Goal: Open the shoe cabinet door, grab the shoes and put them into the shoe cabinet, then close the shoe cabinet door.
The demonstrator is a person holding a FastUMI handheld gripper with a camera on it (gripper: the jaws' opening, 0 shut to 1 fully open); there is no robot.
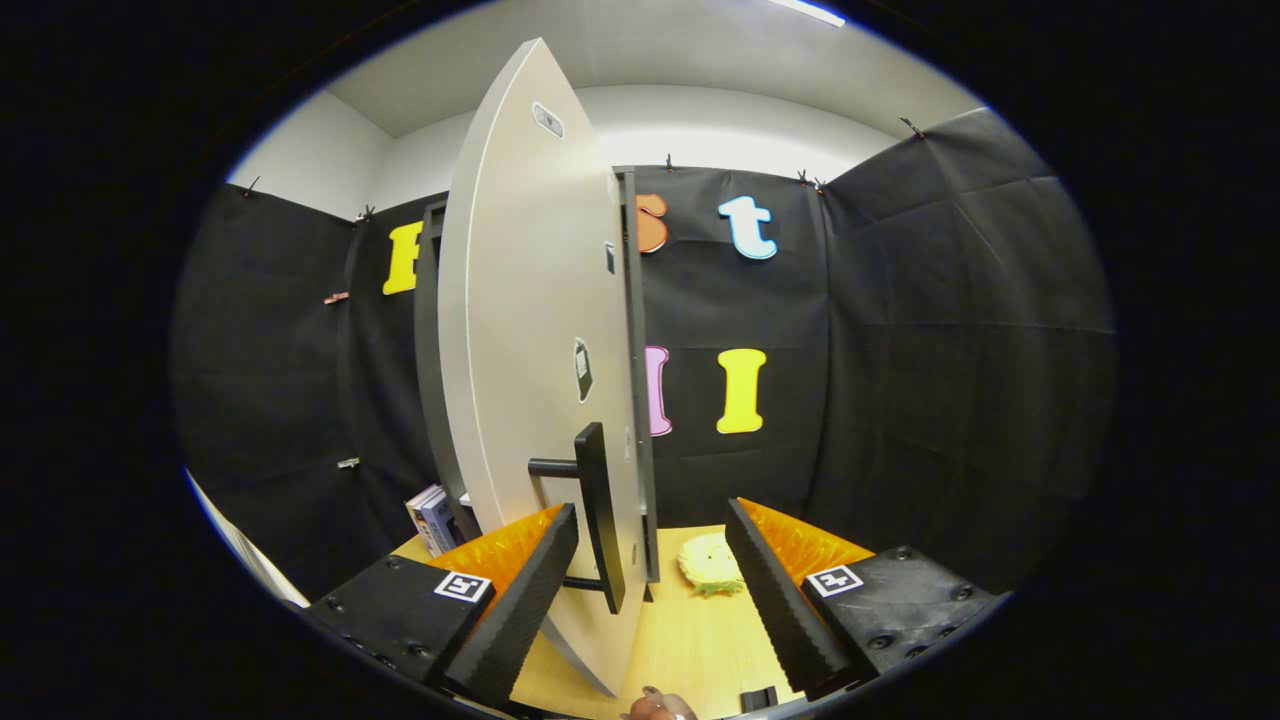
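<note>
The shoe cabinet's pale door [520, 330] stands swung out toward me, seen nearly edge-on, with the dark cabinet frame [632, 380] behind it. Its black bar handle [598, 515] sits between my fingers, close to the left finger [530, 580] and apart from the right one. My gripper [650, 510] is open, its fingers wide apart, with neither pressing on the handle. A pale yellow, fuzzy shoe [712, 567] lies on the wooden table [690, 640] just ahead, between the door's edge and the right finger. The cabinet's inside is hidden by the door.
A few upright books [430, 520] stand at the cabinet's left foot. A person's hand [660, 706] shows at the near table edge, with a small black object [758, 698] beside it. Black cloth walls close the booth behind and to both sides.
</note>
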